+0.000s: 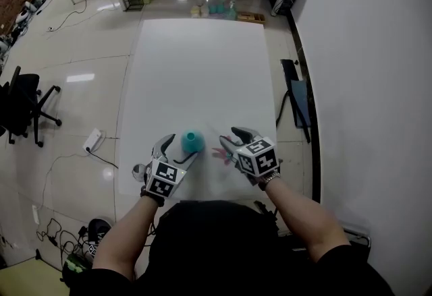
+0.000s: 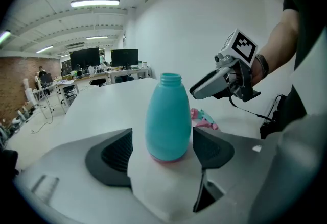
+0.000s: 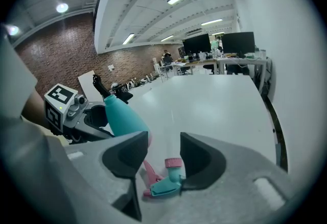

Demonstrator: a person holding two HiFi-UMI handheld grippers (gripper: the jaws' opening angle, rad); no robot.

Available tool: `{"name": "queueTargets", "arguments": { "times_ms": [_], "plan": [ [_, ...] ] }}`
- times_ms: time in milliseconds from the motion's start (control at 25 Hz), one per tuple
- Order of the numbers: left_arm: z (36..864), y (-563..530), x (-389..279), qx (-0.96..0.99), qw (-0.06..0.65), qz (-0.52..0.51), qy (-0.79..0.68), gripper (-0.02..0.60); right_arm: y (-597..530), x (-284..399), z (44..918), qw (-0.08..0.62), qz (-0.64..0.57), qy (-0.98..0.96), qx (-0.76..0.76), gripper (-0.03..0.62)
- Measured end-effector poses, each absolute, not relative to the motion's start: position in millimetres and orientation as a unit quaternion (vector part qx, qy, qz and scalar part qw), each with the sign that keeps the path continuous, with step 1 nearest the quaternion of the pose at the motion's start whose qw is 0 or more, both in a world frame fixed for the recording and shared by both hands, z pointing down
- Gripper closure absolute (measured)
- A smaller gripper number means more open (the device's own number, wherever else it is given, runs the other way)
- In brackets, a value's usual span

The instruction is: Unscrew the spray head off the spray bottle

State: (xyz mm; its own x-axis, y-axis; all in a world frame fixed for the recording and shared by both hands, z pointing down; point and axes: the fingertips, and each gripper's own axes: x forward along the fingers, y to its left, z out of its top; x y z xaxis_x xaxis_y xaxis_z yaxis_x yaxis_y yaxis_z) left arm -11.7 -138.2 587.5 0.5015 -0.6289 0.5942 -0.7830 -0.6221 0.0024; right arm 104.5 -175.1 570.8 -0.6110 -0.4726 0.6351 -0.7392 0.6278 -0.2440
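A teal spray bottle stands upright on the white table, its threaded neck bare. It sits between the jaws of my left gripper, which is open; the pads do not press it and there is a gap on the left side. The pink and teal spray head lies on its side on the table, just right of the bottle. My right gripper hovers over the spray head, open, with nothing clamped. In the head view both grippers, left and right, are near the table's front edge.
Small bottles stand on the floor beyond the far end of the table. A black office chair and a power strip are on the floor to the left. Dark flat items lean by the white wall on the right.
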Motion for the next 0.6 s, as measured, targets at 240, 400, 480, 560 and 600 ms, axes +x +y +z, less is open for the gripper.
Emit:
{"name": "queueTargets", "arguments": {
  "times_ms": [240, 400, 480, 560, 600],
  "plan": [
    [561, -126, -10, 0.861, 0.143, 0.24, -0.425, 0.244, -162, 90, 542, 0.246, 0.218, -0.875, 0.355, 0.506],
    [543, -117, -2, 0.869, 0.153, 0.216, -0.419, 0.303, -154, 85, 526, 0.239, 0.208, -0.876, 0.363, 0.585],
    [534, -110, 3, 0.873, 0.157, 0.207, -0.413, 0.343, -149, 82, 519, 0.242, 0.203, -0.877, 0.363, 0.602],
    [527, -105, 7, 0.877, 0.159, 0.201, -0.408, 0.408, -145, 81, 514, 0.243, 0.199, -0.877, 0.363, 0.602],
    [523, -103, 10, 0.878, 0.159, 0.197, -0.406, 0.435, -142, 80, 512, 0.242, 0.199, -0.878, 0.362, 0.602]
  ]
}}
